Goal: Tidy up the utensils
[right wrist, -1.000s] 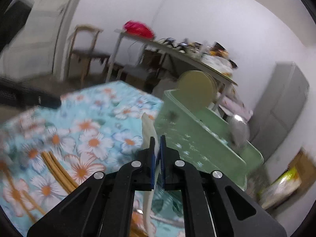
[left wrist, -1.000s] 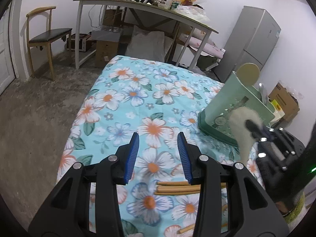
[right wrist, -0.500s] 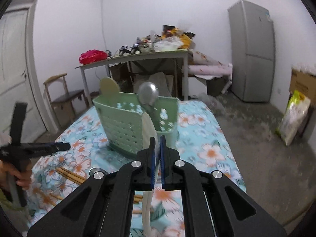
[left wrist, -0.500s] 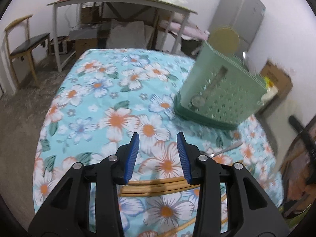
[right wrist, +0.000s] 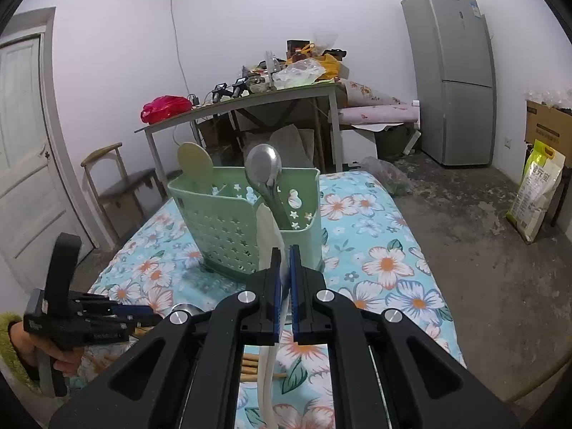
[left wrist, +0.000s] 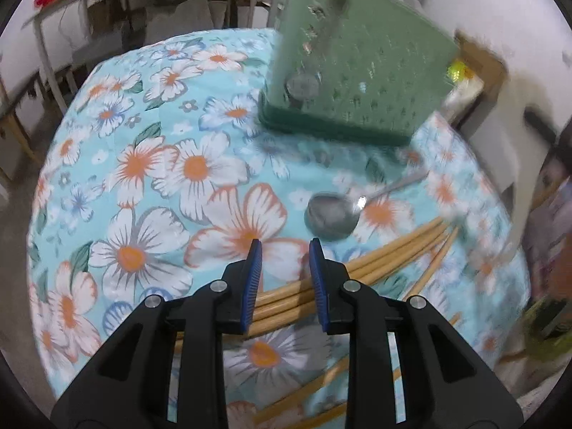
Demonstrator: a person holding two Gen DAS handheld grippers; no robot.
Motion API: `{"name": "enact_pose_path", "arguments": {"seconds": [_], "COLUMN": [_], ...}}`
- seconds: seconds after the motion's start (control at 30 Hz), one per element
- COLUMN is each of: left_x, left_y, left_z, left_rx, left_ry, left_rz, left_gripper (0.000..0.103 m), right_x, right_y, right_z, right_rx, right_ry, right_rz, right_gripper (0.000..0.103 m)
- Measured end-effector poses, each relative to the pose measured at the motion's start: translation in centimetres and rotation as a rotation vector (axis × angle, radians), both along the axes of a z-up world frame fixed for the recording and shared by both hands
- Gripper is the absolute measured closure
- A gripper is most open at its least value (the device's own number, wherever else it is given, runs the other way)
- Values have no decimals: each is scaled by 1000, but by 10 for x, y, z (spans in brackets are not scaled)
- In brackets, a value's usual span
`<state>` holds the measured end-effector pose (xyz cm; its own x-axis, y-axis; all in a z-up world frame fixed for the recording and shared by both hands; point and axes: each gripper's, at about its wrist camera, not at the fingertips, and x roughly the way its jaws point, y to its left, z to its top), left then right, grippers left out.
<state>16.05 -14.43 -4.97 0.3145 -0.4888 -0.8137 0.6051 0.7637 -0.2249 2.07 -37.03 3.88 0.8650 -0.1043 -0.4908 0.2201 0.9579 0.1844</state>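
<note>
My right gripper (right wrist: 282,254) is shut on a white spoon (right wrist: 269,228), held upright in front of the green utensil caddy (right wrist: 228,221). The caddy holds a metal ladle (right wrist: 262,164) and a beige paddle (right wrist: 195,164). My left gripper (left wrist: 284,246) is open and empty, low over a bundle of bamboo chopsticks (left wrist: 386,254) on the floral tablecloth (left wrist: 150,164). A metal spoon (left wrist: 330,212) lies just beyond its fingertips, between it and the caddy (left wrist: 357,64). The left gripper also shows in the right wrist view (right wrist: 143,310).
A cluttered grey table (right wrist: 250,103) stands behind, with a wooden chair (right wrist: 118,178) at left. A fridge (right wrist: 454,78) and a cardboard box (right wrist: 547,125) are at right. The tablecloth edge drops to a concrete floor (right wrist: 464,232).
My left gripper has tilted down and come closer to the chopsticks and metal spoon. My right gripper has steadied facing the caddy, still holding the white spoon.
</note>
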Motion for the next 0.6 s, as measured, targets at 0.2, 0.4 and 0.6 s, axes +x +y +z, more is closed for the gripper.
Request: {"name": "enact_pose_path", "arguments": {"seconds": [0.2,0.4,0.6], "left_x": [22,34,43], "left_y": [7,-9,-7], "left_z": [1,-23,-32], "left_rx": [-232,-200,-230], "left_ry": [204,320,364], "left_rz": [63,100,157], "left_gripper": [75,76,90], "right_x": [-1,0,2], "right_y": [2,5,8], "right_z": [2,1,-1], "right_rx": [-8,-4,6], "right_ry": [-1,9,14], "right_rz": [6,11,20], "right_gripper": [98,98,98]}}
